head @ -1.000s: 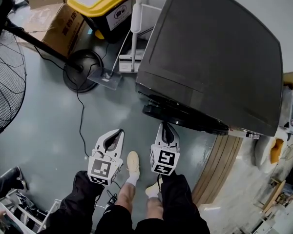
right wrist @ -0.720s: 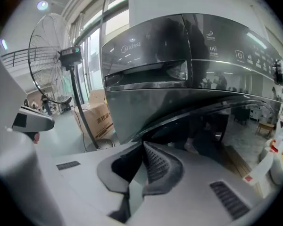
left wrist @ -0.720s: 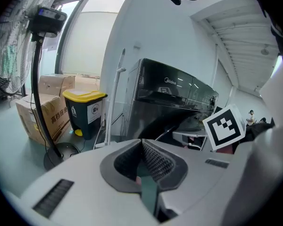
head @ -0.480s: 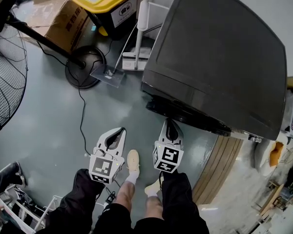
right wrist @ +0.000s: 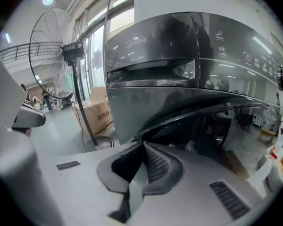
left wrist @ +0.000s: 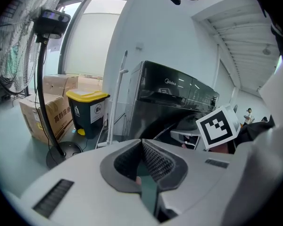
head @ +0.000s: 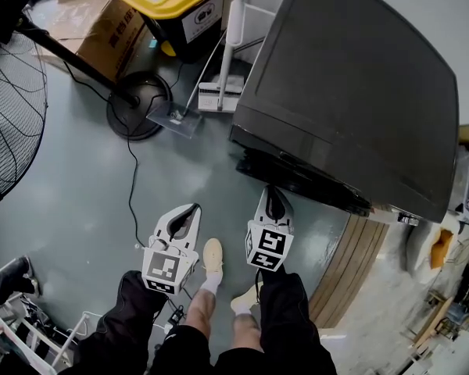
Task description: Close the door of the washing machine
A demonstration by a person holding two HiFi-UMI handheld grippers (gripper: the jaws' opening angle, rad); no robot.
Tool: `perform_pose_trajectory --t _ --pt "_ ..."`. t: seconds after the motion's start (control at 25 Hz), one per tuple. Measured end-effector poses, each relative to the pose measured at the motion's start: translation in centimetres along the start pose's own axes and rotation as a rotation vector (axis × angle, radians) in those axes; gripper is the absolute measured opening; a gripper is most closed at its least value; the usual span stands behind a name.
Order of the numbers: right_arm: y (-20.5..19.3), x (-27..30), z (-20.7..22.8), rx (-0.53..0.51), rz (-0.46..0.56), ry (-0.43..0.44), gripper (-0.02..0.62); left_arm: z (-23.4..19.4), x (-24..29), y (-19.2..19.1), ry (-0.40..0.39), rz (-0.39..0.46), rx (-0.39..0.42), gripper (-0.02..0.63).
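The washing machine (head: 352, 92) is standing on the grey floor (head: 70, 201) at about 1 o'clock from the person, a dark glossy box filling the upper right of the head view. Its door (head: 297, 180) is sitting on the front face, bulging only slightly toward the person. I cannot tell whether it is fully latched.

The right gripper (head: 273, 199) is pointing at 12 o'clock and downward, its tip hanging just at the lower edge of the door. Whether it is touching the door I cannot tell. Its fingers (right wrist: 155, 164) are pressing together, with nothing between them.

The left gripper (head: 191, 211) is hovering at 9 o'clock of the right one, well apart from the machine and over bare floor. Its fingers (left wrist: 153, 161) are also meeting at the tips and holding nothing.

The person's 2 shoes (head: 213, 258) are standing between and just below the 2 grippers.

At 10 o'clock a pedestal fan (head: 12, 108) is leaning in, its round base (head: 137, 104) resting near the machine's left corner. A yellow-lidded bin (head: 180, 6) and a cardboard box (head: 94, 41) are sitting at 11 o'clock. A wooden board (head: 352, 268) is lying at 4 o'clock.
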State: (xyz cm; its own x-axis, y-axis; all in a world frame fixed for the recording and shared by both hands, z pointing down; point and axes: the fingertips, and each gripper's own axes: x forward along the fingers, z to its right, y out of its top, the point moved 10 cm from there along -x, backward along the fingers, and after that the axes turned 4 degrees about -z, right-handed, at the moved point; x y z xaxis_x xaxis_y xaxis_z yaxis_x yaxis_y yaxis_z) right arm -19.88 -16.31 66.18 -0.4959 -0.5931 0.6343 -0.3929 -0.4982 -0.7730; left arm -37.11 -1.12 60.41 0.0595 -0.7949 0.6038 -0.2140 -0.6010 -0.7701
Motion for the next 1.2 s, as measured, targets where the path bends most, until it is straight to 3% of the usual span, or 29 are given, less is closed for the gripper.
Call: perform_pose_trajectory --t 0.28,0.48,0.84,1.2 --pt "0.0 -3.1 -0.2 -0.020 0.040 0.009 0.017 1.0 -2.2 -0.4 0.016 0.035 -0.002 0.025" --pt "1.5 -7.2 0.6 0.015 0.090 0.045 0.017 3.2 -4.3 1.6 0.015 0.081 0.038 0.025" --pt "6.2 -19.1 3.1 0.023 0.194 0.081 0.017 11.7 -10.7 8.1 -0.010 0.192 0.110 0.025" --pt "9.8 -32.4 7.6 -0.009 0.299 0.056 0.017 21.2 -18.7 13.1 -0.054 0.297 0.186 0.025"
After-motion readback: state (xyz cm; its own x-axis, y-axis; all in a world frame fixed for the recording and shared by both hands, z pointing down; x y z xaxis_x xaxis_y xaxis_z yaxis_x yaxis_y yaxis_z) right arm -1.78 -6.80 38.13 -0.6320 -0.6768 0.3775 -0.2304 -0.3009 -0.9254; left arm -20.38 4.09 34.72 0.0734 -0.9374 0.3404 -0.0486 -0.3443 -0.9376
